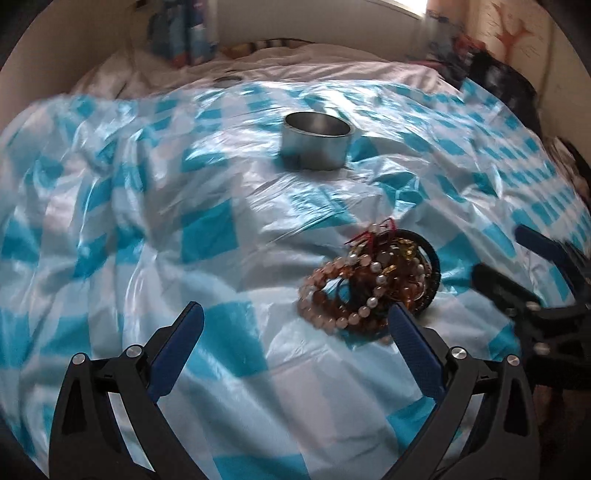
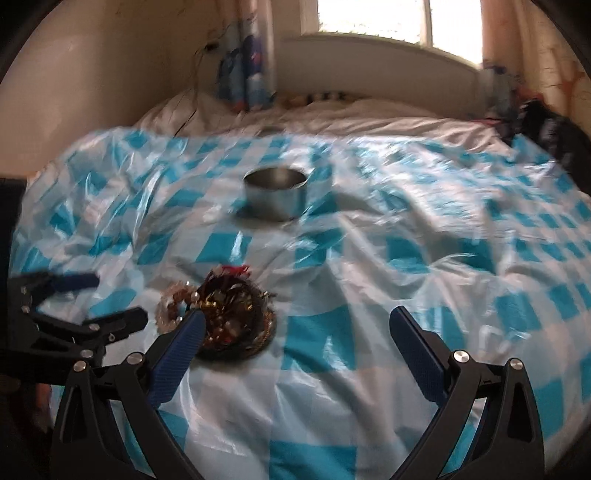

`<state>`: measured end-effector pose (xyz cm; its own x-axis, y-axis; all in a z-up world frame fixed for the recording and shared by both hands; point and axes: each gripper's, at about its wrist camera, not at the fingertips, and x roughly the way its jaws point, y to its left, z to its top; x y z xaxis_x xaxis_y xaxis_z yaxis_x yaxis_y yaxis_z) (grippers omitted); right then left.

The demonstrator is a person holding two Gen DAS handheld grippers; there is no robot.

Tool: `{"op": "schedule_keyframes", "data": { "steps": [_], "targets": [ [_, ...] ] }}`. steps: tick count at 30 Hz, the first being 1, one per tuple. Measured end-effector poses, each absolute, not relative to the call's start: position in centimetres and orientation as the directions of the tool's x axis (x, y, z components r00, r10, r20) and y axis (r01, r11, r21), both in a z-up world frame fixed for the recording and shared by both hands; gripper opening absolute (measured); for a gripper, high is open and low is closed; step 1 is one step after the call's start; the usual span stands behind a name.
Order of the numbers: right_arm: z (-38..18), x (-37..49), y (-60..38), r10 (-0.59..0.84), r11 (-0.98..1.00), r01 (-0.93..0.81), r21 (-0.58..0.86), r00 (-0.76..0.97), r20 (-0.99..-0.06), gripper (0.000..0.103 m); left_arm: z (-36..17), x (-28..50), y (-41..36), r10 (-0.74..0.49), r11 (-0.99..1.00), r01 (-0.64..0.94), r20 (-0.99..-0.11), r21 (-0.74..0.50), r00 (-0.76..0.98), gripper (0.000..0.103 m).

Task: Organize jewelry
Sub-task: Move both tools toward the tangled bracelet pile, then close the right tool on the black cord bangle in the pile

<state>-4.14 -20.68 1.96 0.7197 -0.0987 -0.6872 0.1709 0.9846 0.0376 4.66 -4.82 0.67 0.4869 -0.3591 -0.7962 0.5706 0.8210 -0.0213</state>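
A pile of jewelry, with pearl and amber bead strings, black bangles and a red piece, lies on the blue-and-white checked plastic sheet. It also shows in the right wrist view. A round metal tin stands open farther back, also in the right wrist view. My left gripper is open and empty, its right finger beside the pile. My right gripper is open and empty, its left finger at the pile's near edge. Each gripper shows in the other's view: the right, the left.
The sheet covers a bed with white bedding. A wall and window are behind it. Dark clothing lies at the far right edge. A small round lid sits on the sheet's far edge.
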Motion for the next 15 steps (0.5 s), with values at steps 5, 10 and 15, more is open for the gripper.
{"op": "schedule_keyframes", "data": {
  "steps": [5,10,15],
  "targets": [
    [1.0,-2.1,-20.3,-0.075,0.995,0.097,-0.011,0.689,-0.721,0.074,0.5,4.7,-5.7,-0.405,0.745,0.667,-0.799,-0.007,0.444,0.095],
    [0.1,-0.6,-20.4,-0.055,0.998,0.051,-0.028,0.663,-0.747,0.05,0.2,5.3,-4.7,-0.449,0.756,0.648,-0.793,-0.09,0.413,0.095],
    [-0.5,0.5,-20.4,0.007,1.0,0.007,0.015,0.641,-0.768,0.028,0.0,5.4,-5.4,-0.46,0.748,0.659,-0.781,-0.084,0.422,0.095]
  ]
}}
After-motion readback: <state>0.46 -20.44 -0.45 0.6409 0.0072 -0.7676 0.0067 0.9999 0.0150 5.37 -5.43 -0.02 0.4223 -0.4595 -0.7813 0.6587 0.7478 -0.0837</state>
